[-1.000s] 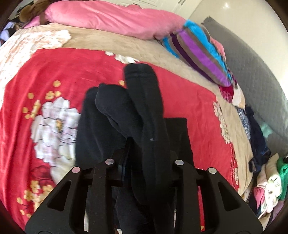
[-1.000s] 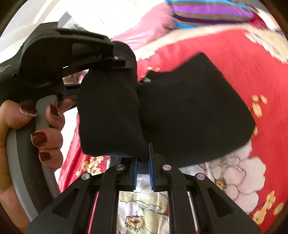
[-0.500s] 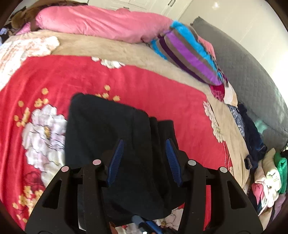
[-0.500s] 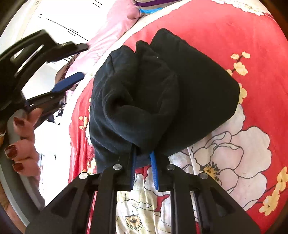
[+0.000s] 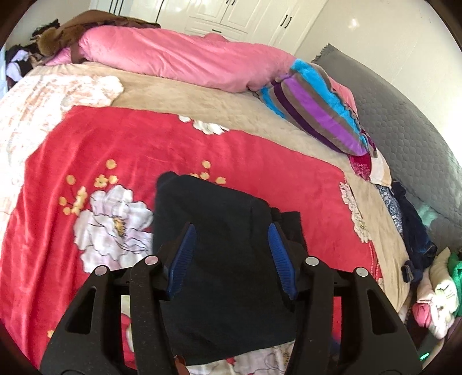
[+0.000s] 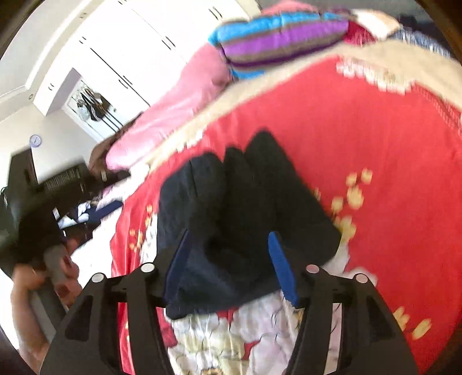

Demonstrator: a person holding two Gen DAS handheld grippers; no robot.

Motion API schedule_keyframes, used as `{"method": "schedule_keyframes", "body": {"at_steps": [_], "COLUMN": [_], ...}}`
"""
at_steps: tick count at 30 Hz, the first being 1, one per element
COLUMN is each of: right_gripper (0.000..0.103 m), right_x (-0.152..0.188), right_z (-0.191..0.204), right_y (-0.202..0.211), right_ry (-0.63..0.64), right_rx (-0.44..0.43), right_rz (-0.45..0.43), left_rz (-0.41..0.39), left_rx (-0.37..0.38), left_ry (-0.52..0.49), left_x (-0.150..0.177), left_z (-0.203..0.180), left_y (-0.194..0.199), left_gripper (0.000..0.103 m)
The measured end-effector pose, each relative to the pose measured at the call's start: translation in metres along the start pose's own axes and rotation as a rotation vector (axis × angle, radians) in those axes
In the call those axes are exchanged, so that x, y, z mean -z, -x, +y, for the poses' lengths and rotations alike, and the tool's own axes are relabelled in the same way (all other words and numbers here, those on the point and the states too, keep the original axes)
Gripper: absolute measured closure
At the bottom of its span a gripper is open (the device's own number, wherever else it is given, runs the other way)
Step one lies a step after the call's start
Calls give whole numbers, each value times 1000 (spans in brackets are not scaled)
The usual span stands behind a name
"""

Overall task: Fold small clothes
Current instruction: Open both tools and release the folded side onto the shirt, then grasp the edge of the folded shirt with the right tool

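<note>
A small black garment (image 5: 219,259) lies folded on the red flowered blanket (image 5: 101,150). My left gripper (image 5: 231,230) hovers just above it, its jaws opening, with nothing pressed between the blue pads (image 5: 182,259). In the blurred right wrist view the same black garment (image 6: 245,207) lies in folds on the blanket (image 6: 361,129). My right gripper (image 6: 228,239) is above its near edge with jaws opening and the cloth free of the pads (image 6: 281,265). At that view's left edge a hand (image 6: 60,274) holds the left gripper's handle.
A pink duvet (image 5: 184,60) and a striped pillow (image 5: 320,115) lie at the far side of the bed. A grey headboard (image 5: 404,135) runs along the right. Loose clothes (image 5: 427,277) are heaped at the right edge. White wardrobe doors (image 5: 245,17) stand behind.
Both grippers let go of the black garment and opened. The garment dropped from hanging folds to lying flat on the blanket. Both grippers drew back and up from it.
</note>
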State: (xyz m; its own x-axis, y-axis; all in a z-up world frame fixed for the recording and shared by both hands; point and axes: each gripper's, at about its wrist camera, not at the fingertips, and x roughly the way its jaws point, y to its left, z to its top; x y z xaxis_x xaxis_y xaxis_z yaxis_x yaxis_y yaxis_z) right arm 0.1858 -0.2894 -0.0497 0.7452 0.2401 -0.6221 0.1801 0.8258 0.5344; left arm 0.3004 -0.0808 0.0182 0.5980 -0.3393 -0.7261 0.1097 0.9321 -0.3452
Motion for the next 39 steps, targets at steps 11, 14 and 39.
{"method": "schedule_keyframes", "body": {"at_steps": [11, 14, 39], "right_gripper": [25, 24, 29], "right_x": [-39, -46, -69], "right_z": [8, 16, 6], "right_y": [-2, -10, -116], "right_ry": [170, 213, 244], "right_rx": [26, 32, -18], "right_rz": [0, 14, 243], "left_rz": [-32, -28, 74], "left_rx": [-111, -134, -131], "left_ry": [-95, -114, -106], "left_x": [19, 24, 70], "left_z": [25, 31, 49], "left_y": [13, 13, -44], "left_gripper": [42, 38, 32]}}
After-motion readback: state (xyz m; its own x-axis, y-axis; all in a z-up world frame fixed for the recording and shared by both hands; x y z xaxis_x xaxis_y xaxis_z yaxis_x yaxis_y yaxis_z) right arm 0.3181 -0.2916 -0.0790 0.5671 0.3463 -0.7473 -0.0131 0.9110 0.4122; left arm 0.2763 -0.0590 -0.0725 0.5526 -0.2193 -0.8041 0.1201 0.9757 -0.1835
